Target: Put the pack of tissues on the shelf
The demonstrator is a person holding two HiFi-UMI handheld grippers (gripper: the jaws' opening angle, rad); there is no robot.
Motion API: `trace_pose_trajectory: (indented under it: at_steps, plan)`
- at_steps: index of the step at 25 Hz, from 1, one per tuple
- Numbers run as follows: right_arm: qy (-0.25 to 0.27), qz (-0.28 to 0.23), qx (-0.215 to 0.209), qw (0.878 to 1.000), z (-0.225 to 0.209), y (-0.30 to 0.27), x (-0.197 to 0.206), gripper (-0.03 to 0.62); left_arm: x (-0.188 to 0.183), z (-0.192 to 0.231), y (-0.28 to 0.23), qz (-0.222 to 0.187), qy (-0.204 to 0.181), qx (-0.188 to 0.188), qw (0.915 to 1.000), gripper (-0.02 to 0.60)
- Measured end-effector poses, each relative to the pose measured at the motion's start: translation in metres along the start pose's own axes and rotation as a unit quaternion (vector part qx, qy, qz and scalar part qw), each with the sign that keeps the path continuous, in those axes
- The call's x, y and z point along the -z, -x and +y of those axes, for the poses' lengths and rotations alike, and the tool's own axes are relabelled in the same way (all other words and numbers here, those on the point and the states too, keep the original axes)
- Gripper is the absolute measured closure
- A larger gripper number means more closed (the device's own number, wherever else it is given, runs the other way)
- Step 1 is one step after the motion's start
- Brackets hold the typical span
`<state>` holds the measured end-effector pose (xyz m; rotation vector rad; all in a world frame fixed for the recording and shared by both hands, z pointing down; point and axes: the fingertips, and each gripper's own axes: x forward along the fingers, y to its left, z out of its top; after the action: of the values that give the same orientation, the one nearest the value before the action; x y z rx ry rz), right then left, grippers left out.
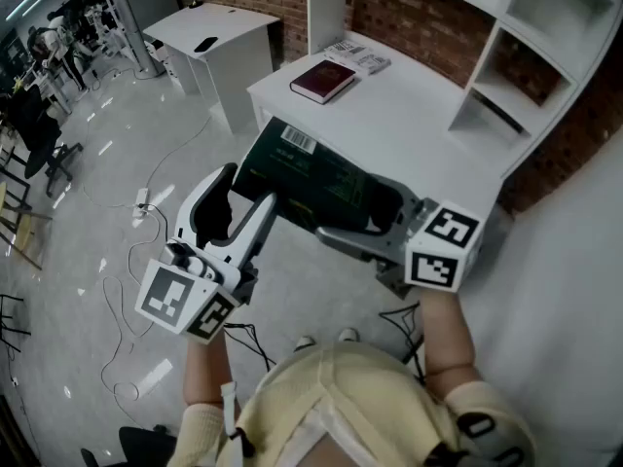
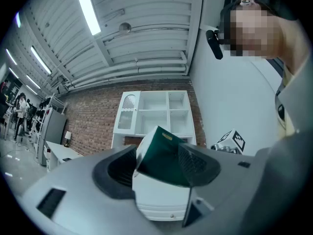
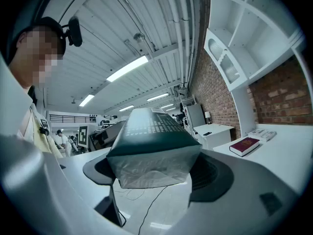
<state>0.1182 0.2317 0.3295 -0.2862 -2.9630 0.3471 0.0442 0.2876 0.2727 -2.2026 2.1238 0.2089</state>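
The pack of tissues [image 1: 302, 168], a dark green box with a barcode, hangs in the air over the floor just before the white desk [image 1: 419, 125]. My right gripper [image 1: 355, 212] is shut on its near end; in the right gripper view the pack [image 3: 151, 136] fills the gap between both pads. My left gripper [image 1: 243, 197] stands open at the pack's left corner. In the left gripper view that corner [image 2: 161, 155] sits tilted between the fingertips, and I see no squeeze on it. The white shelf [image 1: 545, 56] stands on the desk against the brick wall, and in the left gripper view it [image 2: 156, 111] is straight ahead.
A dark red book [image 1: 323, 79] and a printed booklet [image 1: 357, 56] lie at the desk's far left end. A second white table [image 1: 209, 27] stands further back. Cables [image 1: 146, 202] trail over the grey floor on the left. A white wall rises at the right.
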Motion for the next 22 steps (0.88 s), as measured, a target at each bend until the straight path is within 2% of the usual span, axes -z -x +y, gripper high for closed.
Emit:
trace_pose_trajectory:
  at_steps: [9,18,22]
  plan:
    - [-0.021,0.01,-0.006,1.0,-0.001,-0.002,0.003,0.175,0.003,0.001,0.001,0.005,0.002,-0.021,0.9998,0.311]
    - [-0.022,0.003,-0.006,1.0,-0.001,0.003,0.002,0.175,0.002,-0.002,0.002,-0.003,-0.001,-0.025,0.9997,0.311]
    - [-0.016,0.01,-0.001,1.0,0.008,-0.026,0.003,0.175,0.004,0.024,0.019,-0.006,0.01,-0.028,0.9995,0.313]
